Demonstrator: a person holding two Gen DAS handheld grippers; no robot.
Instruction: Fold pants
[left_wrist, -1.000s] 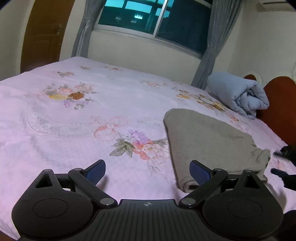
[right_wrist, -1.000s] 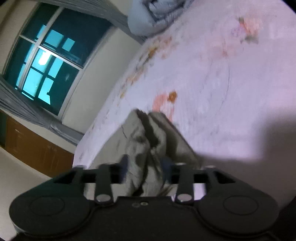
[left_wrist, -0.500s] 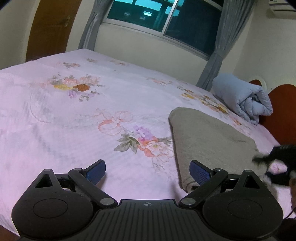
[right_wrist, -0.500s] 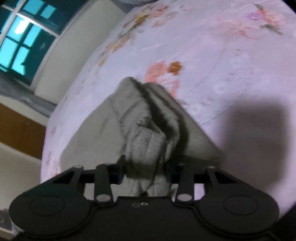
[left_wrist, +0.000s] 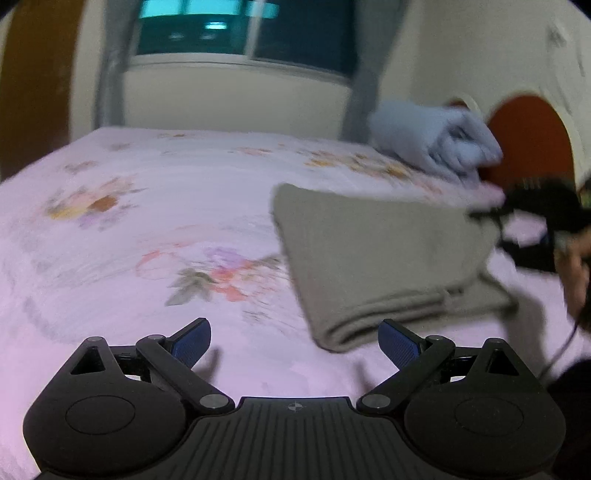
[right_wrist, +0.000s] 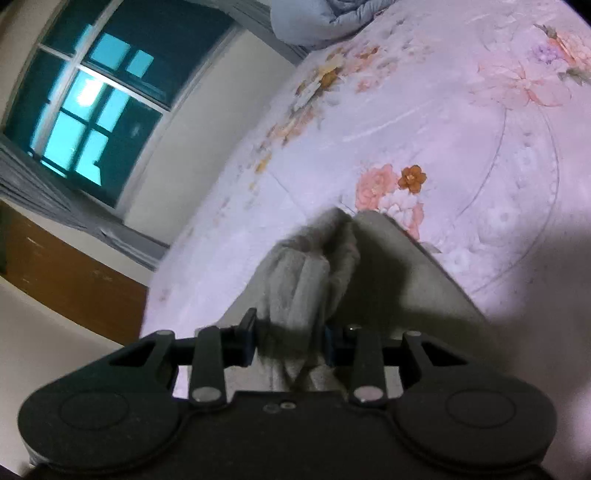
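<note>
Since a second ago the right gripper (right_wrist: 290, 341), clamped on a bunched end of the folded grey knitted pants (left_wrist: 373, 254) lying right of centre on the pink floral bed (left_wrist: 155, 221), has lifted it, and should carry it evenly across while the left gripper (left_wrist: 294, 341) waits wide open.

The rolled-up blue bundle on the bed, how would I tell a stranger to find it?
Start at the big bed with its pink flowered cover, then look to its far end near the reddish-brown headboard. The pale blue quilt lies there, rolled into a puffy bundle. Unlike the flat, grey-brown folded pants closer in, it is bulky and blue.
</note>
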